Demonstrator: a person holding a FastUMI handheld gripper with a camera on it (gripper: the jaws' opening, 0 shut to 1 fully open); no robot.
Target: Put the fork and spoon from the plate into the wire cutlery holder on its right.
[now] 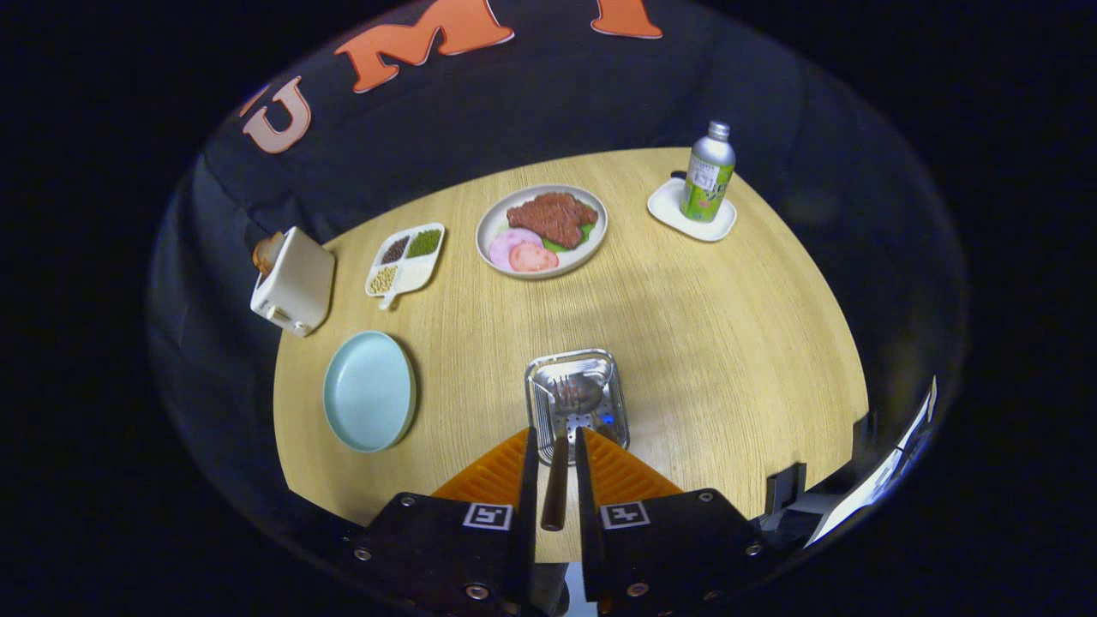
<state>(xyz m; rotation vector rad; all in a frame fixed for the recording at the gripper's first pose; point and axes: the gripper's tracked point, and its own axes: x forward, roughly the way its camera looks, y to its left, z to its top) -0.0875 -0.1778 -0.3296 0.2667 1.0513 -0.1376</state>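
Gripper view: the claw (555, 467) grips a spoon's (572, 396) handle over the wire cutlery holder (577, 403) at lower centre, fork already inside. Released off-centre, the spoon may strike the rim.

Gripper (555, 450) fingers clamp spoon (566, 428) handle; bowl hangs over wire cutlery holder (577, 400) at 12 o'clock, fork tines inside. Blue plate (369, 391) at 10 o'clock on table (728, 343).
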